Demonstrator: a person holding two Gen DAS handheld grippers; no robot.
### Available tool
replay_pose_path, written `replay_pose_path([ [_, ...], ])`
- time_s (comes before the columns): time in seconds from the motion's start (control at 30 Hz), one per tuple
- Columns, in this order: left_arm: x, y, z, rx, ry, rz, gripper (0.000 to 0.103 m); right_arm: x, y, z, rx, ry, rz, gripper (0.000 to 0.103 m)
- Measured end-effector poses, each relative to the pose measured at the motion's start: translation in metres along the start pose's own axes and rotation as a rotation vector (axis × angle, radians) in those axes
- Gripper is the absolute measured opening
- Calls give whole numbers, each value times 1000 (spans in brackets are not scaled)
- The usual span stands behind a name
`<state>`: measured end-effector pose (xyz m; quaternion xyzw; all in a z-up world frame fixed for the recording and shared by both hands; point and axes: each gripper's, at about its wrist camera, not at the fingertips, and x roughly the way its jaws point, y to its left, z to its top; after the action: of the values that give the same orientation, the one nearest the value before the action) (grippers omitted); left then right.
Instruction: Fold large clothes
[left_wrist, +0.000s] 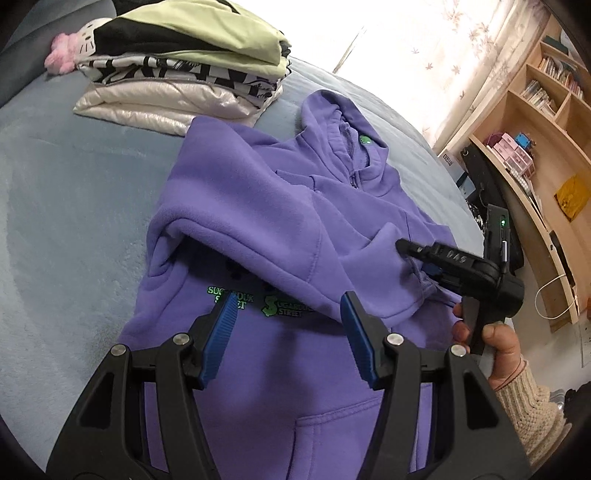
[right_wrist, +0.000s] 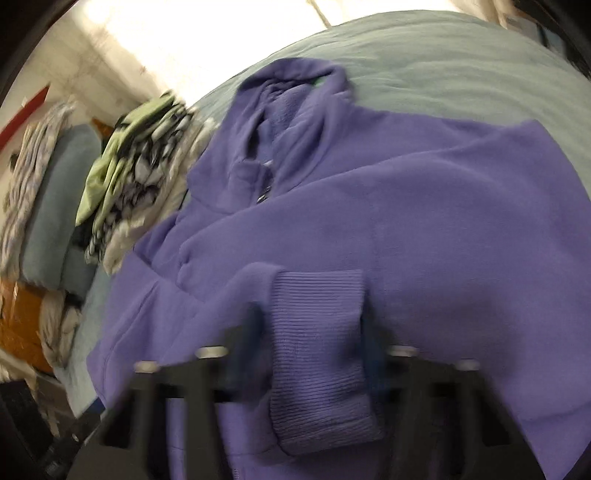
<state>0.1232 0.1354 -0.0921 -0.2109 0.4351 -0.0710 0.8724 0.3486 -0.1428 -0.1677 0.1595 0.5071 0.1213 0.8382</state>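
A purple hoodie with green chest lettering lies face up on the bed, hood at the far end and both sleeves folded over the chest. My left gripper hovers open over the lettering with nothing between its blue pads. My right gripper, held by a hand, comes in from the right and is shut on the sleeve's ribbed cuff. In the blurred right wrist view that cuff fills the gap between the right gripper's fingers, above the hoodie's body.
A stack of folded clothes sits at the head of the bed beside a pink-and-white plush toy; the stack also shows in the right wrist view. Blue-grey bedcover surrounds the hoodie. A wooden bookshelf stands to the right.
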Motion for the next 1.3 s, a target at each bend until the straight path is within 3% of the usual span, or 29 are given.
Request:
replay_pose_path([
  [0.07,-1,0,0,0,-6,-2,55,-15,17,1,-49,-48,-5,15],
  [0.17,-10,-4,1,13,-42,-6,55,-57,33,11,-84,-203,20,15],
  [0.23,-18,-9,3,26,-80,-9,55,-91,35,19,-93,-354,-18,15],
  [0.3,-25,-13,5,39,-117,-16,55,-101,32,23,-101,-433,-90,15],
  [0.33,-26,-14,7,46,-123,-17,55,-95,25,27,-89,-420,-139,19],
  [0.37,-25,-16,8,56,-124,-13,55,-88,16,30,-75,-383,-167,37],
  [0.43,-21,-17,12,68,-109,11,55,-58,-8,34,-21,-245,-242,61],
  [0.53,-11,-9,24,66,-70,29,55,-32,-39,27,71,-123,-176,61],
  [0.77,26,34,81,14,-15,104,55,-22,-68,28,120,-104,-87,61],
  [1.0,89,66,132,-65,84,102,55,-1,-67,39,90,-87,-83,61],
  [1.2,136,84,154,-120,151,117,55,20,-64,63,82,-122,-85,60],
  [1.23,141,87,155,-133,153,113,55,24,-62,65,64,-122,-102,52],
  [1.27,143,88,156,-142,143,109,55,26,-61,66,45,-115,-116,37],
  [1.3,143,87,157,-142,125,112,52,28,-60,66,31,-108,-114,34],
])
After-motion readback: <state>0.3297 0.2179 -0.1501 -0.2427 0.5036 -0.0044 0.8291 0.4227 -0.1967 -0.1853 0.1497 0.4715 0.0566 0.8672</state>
